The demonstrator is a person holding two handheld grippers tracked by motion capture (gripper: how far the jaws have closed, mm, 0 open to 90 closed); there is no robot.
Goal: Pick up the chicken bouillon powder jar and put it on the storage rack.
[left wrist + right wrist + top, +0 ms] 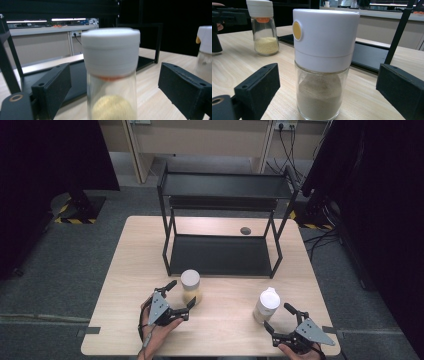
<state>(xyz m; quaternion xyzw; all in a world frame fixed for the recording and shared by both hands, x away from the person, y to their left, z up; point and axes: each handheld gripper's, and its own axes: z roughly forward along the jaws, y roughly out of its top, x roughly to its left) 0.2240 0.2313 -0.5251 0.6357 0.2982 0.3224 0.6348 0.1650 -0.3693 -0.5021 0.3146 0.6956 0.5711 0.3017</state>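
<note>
Flanking two jars near the table edge: left gripper and right gripper, jaws wide, holding nothing; yellow-grain jar, tan-powder jar.

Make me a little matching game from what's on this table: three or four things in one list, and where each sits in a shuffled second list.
Things:
1. jar of yellow grains
2. jar of pale powder
3. black rack
4. grey disc

Places:
A. far half of the table
B. between the open jaws of the right gripper
C. on the table behind the rack's lower shelf
D. between the open jaws of the left gripper

Pairs: 1-D, 2-B, 3-A, 4-C
</note>
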